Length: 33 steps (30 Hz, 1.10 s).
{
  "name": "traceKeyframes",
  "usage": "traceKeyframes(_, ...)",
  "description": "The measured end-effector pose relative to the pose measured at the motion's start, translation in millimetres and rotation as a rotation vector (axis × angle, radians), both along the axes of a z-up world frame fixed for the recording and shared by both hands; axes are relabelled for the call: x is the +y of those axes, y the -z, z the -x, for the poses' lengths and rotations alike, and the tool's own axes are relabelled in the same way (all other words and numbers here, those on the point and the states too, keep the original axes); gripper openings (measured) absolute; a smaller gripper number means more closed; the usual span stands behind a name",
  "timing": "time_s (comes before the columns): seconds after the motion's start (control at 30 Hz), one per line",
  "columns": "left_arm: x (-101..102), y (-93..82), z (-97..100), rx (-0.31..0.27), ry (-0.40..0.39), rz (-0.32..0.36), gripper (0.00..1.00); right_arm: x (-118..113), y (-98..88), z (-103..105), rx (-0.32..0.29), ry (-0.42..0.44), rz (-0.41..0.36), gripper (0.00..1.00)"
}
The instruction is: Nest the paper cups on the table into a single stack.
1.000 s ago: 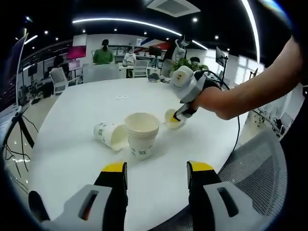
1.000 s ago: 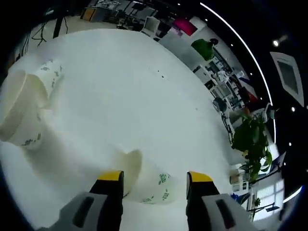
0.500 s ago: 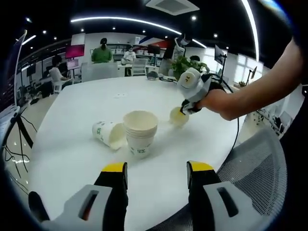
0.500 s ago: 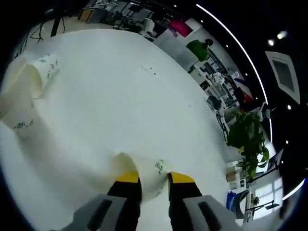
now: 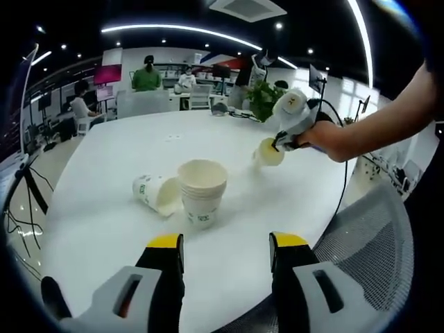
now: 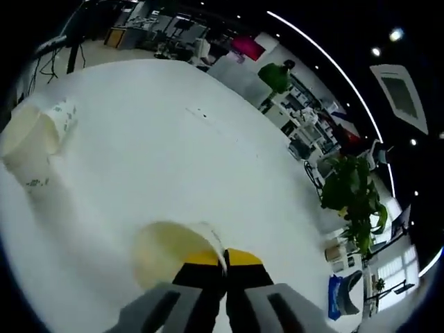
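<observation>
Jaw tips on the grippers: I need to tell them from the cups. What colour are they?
Yellow tips on grey jaws, clearest on the left gripper in the left gripper view.

Matt paper cups on a smooth white table, handled by hard plastic grippers.

The stack of paper cups [image 5: 203, 196] and the tipped cup [image 5: 154, 193] beside it look like matt off-white paper with small green print. The held cup [image 6: 170, 250] shows a smooth, pale cream inside. The table [image 5: 104, 173] is smooth white with a faint sheen. The left gripper [image 5: 225, 258] and right gripper [image 6: 214, 262] look like grey plastic tipped with matt yellow pads. The chair back [image 5: 368, 243] is grey woven mesh.
</observation>
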<state>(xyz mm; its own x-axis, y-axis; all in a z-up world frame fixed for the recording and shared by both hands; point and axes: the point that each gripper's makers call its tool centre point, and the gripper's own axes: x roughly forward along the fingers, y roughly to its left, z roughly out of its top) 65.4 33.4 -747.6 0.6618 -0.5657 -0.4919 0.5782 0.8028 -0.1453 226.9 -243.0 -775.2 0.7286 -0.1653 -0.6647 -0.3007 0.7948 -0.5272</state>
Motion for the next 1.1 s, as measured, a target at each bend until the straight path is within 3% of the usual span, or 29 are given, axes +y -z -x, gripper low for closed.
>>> traceKeyframes(0.27,0,-2.2,-0.1,-0.005,-0.006,0.002,0.48,9,-6.9,0,0.011,-0.037,-0.042,0.00)
traceKeyframes(0.4,1,-2.8,0.0,-0.005,-0.007,0.001,0.48,24,-14.9,1,0.025,-0.096,-0.063,0.00)
traceKeyframes(0.9,0,-1.9,0.9,-0.003,-0.006,-0.011,0.49,72,-54.6,-19,0.059,-0.313,-0.103,0.00)
traceKeyframes(1.1,1,-2.1,0.6,-0.005,-0.011,-0.016,0.49,85,-75.0,-12,0.069,-0.369,-0.105,0.00)
